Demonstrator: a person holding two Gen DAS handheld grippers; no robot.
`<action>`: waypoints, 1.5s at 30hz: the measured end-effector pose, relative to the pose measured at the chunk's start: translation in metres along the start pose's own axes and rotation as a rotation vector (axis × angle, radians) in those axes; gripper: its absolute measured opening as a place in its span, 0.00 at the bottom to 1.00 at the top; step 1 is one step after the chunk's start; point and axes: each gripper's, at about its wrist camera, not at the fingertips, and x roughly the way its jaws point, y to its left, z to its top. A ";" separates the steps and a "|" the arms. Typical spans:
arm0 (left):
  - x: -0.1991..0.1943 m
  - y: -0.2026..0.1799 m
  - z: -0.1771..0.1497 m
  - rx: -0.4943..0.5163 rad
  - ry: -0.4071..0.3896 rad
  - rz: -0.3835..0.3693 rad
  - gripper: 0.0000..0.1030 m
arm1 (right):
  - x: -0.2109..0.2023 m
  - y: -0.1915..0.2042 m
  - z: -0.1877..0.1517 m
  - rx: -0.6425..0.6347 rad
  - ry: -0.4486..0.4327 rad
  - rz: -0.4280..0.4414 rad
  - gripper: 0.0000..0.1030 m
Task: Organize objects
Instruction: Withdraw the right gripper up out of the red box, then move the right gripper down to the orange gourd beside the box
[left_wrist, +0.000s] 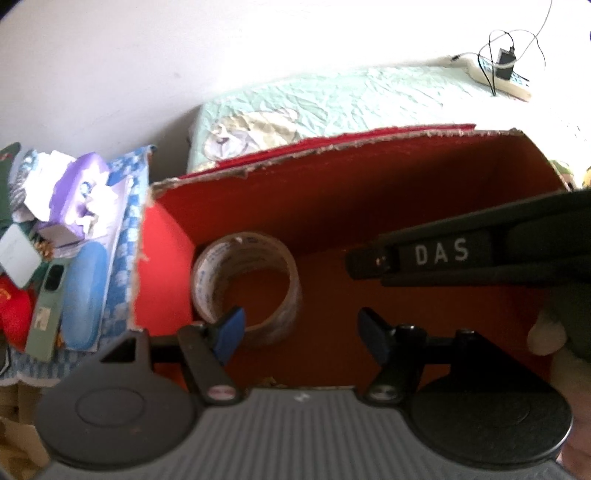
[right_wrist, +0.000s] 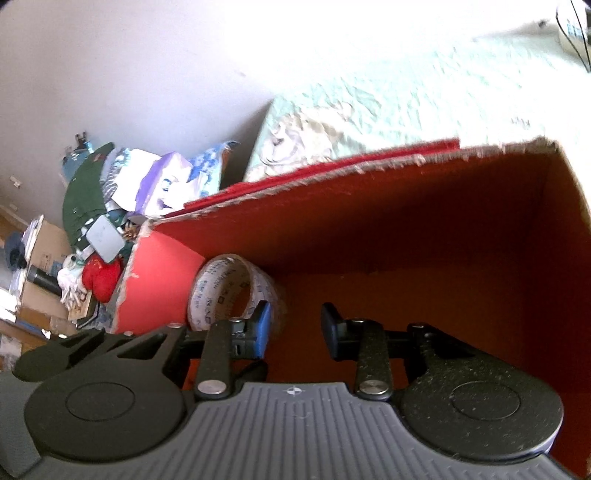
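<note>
Inside the red box (left_wrist: 369, 221), in the left wrist view, we see the tape roll (left_wrist: 245, 288) lying in the far left corner, close to the left wall and near the back wall. Its hole faces up and a little toward us, so its axis is close to upright. The left gripper (left_wrist: 301, 332) has its jaws released, with nothing between them. The roll lies ahead and to the left of the gap; the left blue pad (left_wrist: 231, 332) overlaps the near rim of the roll, but we cannot tell if it touches. From the right, the right gripper (left_wrist: 369, 264) comes into the box as a dark bar, well apart from the roll. We judge the left hand to be nearer to the roll. It points steeply down into the box.

In the right wrist view, the same tape roll (right_wrist: 236, 291) stands at the left wall of the red box (right_wrist: 406, 229), again ahead and left of the jaws. The right gripper (right_wrist: 295, 330) is released and empty, its gap narrower than the other one. The rest of the box floor in front of it is bare. Outside, left of the box, a pile of mixed things (right_wrist: 110, 206) waits, we think, to be sorted.
</note>
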 end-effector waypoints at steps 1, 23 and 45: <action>-0.005 -0.001 -0.001 -0.007 -0.008 0.005 0.69 | -0.003 0.002 -0.001 -0.011 -0.002 0.009 0.33; -0.088 -0.034 -0.041 -0.173 -0.061 0.112 0.68 | -0.094 0.014 -0.052 -0.191 -0.099 0.207 0.33; -0.121 -0.088 -0.122 -0.149 -0.052 -0.032 0.64 | -0.118 -0.033 -0.110 -0.170 0.005 0.327 0.30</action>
